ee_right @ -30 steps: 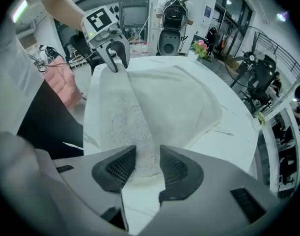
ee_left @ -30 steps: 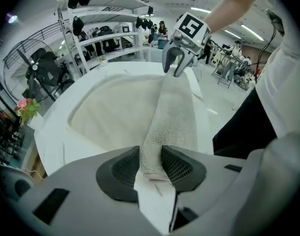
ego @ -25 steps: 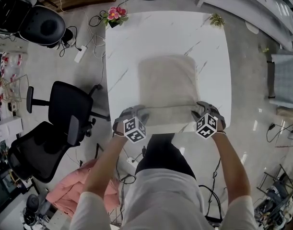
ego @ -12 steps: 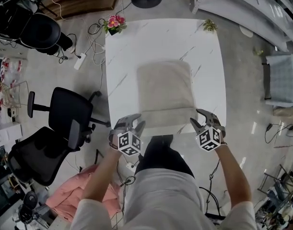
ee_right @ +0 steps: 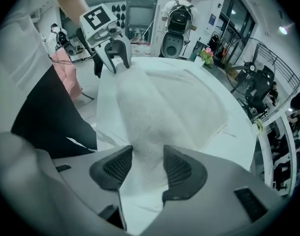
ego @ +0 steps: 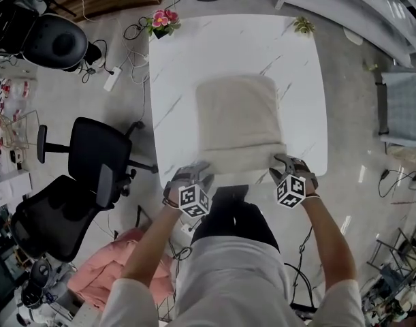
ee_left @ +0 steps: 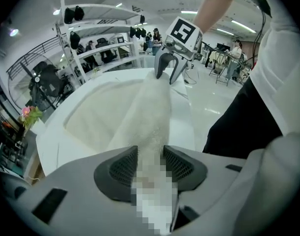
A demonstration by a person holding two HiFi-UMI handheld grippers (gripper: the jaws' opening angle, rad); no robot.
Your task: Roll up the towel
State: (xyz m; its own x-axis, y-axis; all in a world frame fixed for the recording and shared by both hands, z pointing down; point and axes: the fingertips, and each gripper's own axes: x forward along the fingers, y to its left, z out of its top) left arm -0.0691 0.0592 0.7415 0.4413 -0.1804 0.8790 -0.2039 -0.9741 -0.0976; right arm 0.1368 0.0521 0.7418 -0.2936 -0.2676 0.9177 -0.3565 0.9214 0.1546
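Note:
A beige towel (ego: pixel 237 114) lies flat on the white marble table (ego: pixel 175 73), with its near edge bunched into a thick fold (ego: pixel 242 159). My left gripper (ego: pixel 198 176) is shut on the fold's left end, and towel cloth (ee_left: pixel 150 122) runs out from between its jaws (ee_left: pixel 150 162). At the right end my right gripper (ego: pixel 284 167) is shut on the towel (ee_right: pixel 157 112), pinched between its pads (ee_right: pixel 146 165). Each gripper view shows the other gripper, the right gripper (ee_left: pixel 167 68) and the left gripper (ee_right: pixel 115 57), at the far end of the fold.
A pot of pink flowers (ego: pixel 163 20) and a small plant (ego: pixel 304 26) stand on the table's far corners. Black office chairs (ego: pixel 92 159) and a pink cloth (ego: pixel 105 268) sit on the floor to the left. The person's body stands against the table's near edge.
Both grippers stay on the towel's near corners. The near edge now looks thicker and more bunched. The head view has shifted slightly.

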